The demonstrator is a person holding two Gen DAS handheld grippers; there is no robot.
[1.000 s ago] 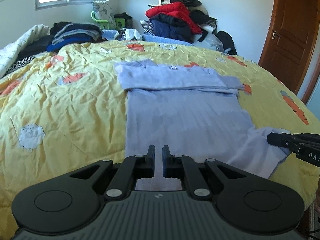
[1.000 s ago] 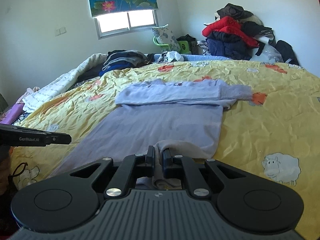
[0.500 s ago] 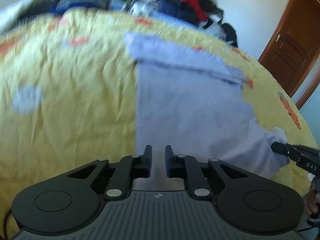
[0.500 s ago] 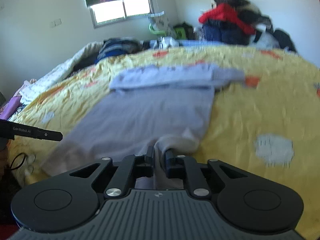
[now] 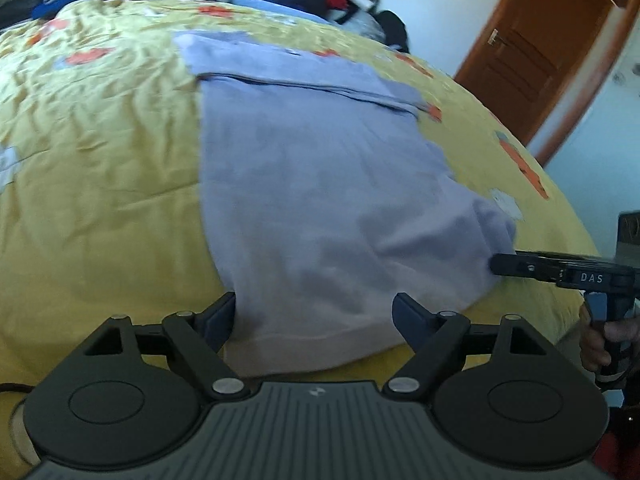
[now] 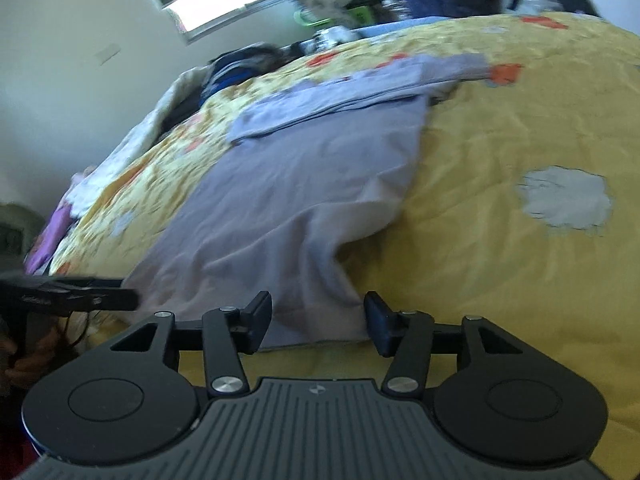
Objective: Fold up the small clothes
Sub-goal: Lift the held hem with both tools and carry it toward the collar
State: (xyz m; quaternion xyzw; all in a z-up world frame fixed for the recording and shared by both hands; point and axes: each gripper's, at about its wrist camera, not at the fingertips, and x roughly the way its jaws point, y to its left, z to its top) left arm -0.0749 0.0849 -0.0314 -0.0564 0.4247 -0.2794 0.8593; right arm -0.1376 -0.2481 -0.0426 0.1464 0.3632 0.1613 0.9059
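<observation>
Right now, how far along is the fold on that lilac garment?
Done: the sleeves lie folded across the top of the lilac garment, spread on the yellow bedspread. In hand: nothing; the left gripper and right gripper have just been opening, the hem loose between their fingers. Left: folding the body up.

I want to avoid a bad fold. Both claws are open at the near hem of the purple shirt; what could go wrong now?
1. The right corner of the purple shirt is bunched before the right claw, so creases may be folded in.
2. The hem lies at the bed edge under the left claw and could slide off.
</observation>
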